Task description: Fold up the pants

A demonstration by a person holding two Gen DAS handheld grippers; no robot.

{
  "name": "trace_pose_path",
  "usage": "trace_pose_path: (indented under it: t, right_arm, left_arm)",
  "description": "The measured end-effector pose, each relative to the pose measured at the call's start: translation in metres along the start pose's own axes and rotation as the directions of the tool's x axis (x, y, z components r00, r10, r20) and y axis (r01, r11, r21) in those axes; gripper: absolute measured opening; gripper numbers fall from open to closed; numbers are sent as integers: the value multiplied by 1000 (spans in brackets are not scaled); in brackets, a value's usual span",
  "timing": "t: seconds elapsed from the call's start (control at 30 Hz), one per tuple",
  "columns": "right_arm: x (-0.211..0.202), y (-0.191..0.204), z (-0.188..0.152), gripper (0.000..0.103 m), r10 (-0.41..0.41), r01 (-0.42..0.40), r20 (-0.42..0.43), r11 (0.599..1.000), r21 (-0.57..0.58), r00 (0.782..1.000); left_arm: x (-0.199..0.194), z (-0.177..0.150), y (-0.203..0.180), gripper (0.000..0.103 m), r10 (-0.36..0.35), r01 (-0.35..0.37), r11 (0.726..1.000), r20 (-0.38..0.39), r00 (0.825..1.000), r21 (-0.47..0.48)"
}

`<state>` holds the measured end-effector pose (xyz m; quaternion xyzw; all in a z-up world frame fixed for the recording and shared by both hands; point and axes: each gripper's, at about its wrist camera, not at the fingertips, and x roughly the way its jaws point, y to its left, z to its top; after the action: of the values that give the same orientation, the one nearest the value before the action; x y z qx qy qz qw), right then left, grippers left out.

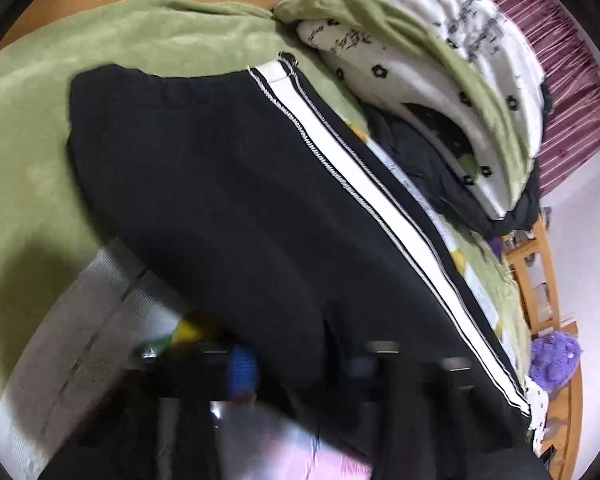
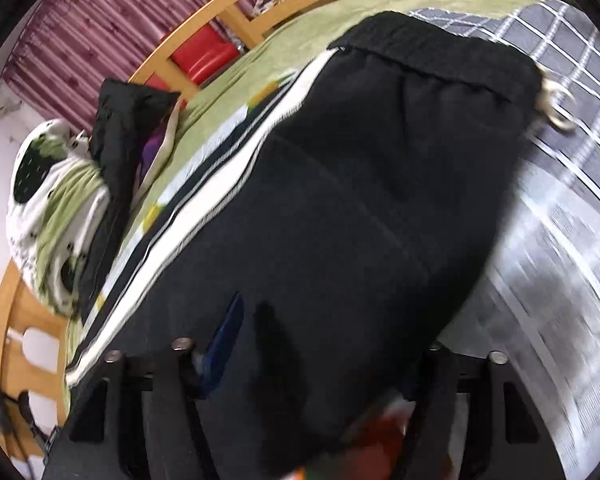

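Black track pants (image 1: 228, 184) with a white side stripe (image 1: 364, 184) lie stretched over a green bedspread (image 1: 28, 152). In the left wrist view the cuff end is far and the near end runs into my left gripper (image 1: 300, 368), which is blurred; its blue-padded finger (image 1: 242, 372) presses the black cloth. In the right wrist view the pants (image 2: 360, 200) show their elastic waistband (image 2: 432, 52) at the far end. My right gripper (image 2: 312, 340) is shut on the near black cloth, its blue finger (image 2: 224, 344) at the left.
A rolled white and green quilt (image 1: 440, 80) and dark clothes (image 1: 432, 164) lie beyond the pants. A grey checked blanket (image 2: 560, 120) is to the right. The wooden bed frame (image 2: 228, 12), maroon curtain (image 2: 80, 28) and a purple plush thing (image 1: 556, 360) border the bed.
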<state>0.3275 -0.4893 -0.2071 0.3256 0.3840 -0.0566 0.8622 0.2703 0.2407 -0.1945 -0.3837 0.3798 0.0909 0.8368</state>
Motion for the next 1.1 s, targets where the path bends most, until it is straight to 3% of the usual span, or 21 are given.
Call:
trace_pose_path:
  t: [0.07,0.1,0.2,0.4,0.57,0.67,0.73,0.77,0.83,0.87,0.93,1.0,1.1]
  right_arm:
    - [3,-1,6,15,-13,13,-6,1000,29,1000]
    - [-2,-3,8,11,0,1,-16,999,50,1000]
    - [-47,-7,11,10,80,-80,8,995,64,997]
    - [-146,-22,-36,10,28,-27,15,995,-93,999]
    - [-203,-78,-90,10,-5,2,-21,990,-139,1000]
    - [-196,-104,-114,11,-41,32,-61,990,-140,997]
    - [-178,-116,-124,18,-98,82,-98,984,-161,990]
    - [-176,-125,-128,29,-111,95,-109,984,-149,988]
    - [-191,-137,-133,33,-65,55,-83,992,-113,994]
    - [-205,-142,-133,35,-38,33,-44,994,-101,998]
    - [-226,-151,-128,50,-36,39,39,995,-87,999]
    - [-236,-165,-114,77,-49,55,122,998,-42,991]
    - [-213,-189,-87,79,-21,14,99,997,71,995]
  left_arm:
    - [1,7,-4,13,-7,7,1000,-10,1000,-12]
    - [-7,9,-7,12,-16,16,1000,-9,1000,-17]
    - [-48,6,-19,12,-43,43,998,6,999,43]
    - [-135,-47,-5,12,-75,80,988,-42,996,133]
    - [-172,-100,25,12,-35,54,979,-97,995,197]
    - [-167,-126,35,12,46,-16,964,-105,993,266]
    - [-160,-134,37,17,94,-63,952,-89,992,301]
    - [-158,-137,37,17,133,-100,944,-84,988,316]
    - [-161,-144,36,37,215,-176,921,-78,973,346]
    - [-165,-145,34,41,228,-191,915,-65,971,354]
    - [-179,-147,35,57,231,-206,909,-27,972,362]
    - [-193,-149,36,60,230,-217,904,10,973,369]
    - [-207,-148,38,60,240,-247,899,64,969,361]
